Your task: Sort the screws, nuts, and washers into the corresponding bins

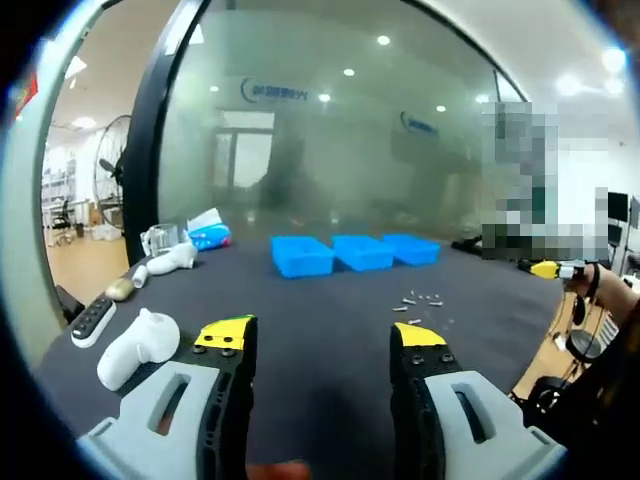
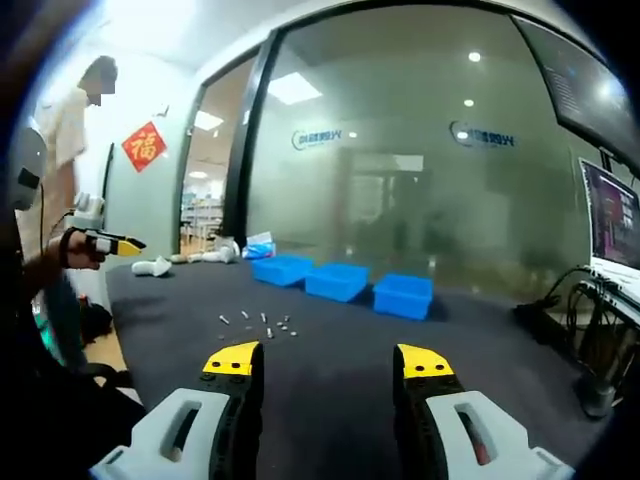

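The left gripper (image 1: 322, 342) and right gripper (image 2: 330, 366) both hovered with jaws apart, holding nothing. The parts (image 1: 418, 300) lay scattered on the table (image 1: 320, 310), ahead-right of the left gripper and ahead-left of the right, short of three bins (image 2: 340, 280). Which was nearer was unclear. The left gripper view alone showed a remote (image 1: 92, 320).

In the left gripper view, three bins (image 1: 357, 252) stand side by side in a row on the table (image 1: 320, 330) at 12 o'clock, in front of the glass wall (image 1: 330, 130). The loose fasteners (image 1: 420, 300) lie scattered on the table at 2 o'clock, nearer than the bins. A remote (image 1: 92, 320) and a handheld controller (image 1: 138, 347) lie near the table edge at 9 o'clock. A fan (image 1: 112, 160) stands behind at 10 o'clock.
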Motion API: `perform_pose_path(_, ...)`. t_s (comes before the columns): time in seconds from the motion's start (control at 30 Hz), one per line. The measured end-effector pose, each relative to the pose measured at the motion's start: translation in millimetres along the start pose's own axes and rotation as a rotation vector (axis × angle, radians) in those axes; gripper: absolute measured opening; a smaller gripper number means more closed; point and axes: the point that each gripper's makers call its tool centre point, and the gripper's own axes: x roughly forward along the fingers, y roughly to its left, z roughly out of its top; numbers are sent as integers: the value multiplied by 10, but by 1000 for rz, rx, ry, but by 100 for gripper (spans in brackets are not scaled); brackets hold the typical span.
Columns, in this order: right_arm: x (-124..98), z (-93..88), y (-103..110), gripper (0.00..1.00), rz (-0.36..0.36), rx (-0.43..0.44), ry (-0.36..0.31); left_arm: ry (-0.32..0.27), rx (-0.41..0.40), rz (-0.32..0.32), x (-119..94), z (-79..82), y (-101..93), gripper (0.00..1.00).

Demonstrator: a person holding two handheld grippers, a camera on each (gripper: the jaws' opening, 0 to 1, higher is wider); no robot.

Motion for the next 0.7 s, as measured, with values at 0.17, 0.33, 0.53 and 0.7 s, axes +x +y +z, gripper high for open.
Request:
perform_pose_path(0.17, 62, 10, 72, 49, 58, -5, 15, 7, 17, -36, 23, 14, -54, 52)
perform_pose_path(0.33, 126, 36, 128, 49, 120, -13, 36, 14, 39, -92, 43, 35, -146, 52)
perform_pose_path(0.53, 201, 18, 236, 48, 213, -21, 77, 34, 59, -174, 78, 20, -265, 51)
perform_pose_path(0.7, 252, -54, 342, 48, 282, -38, 124, 74, 104, -246, 95, -53, -381, 51)
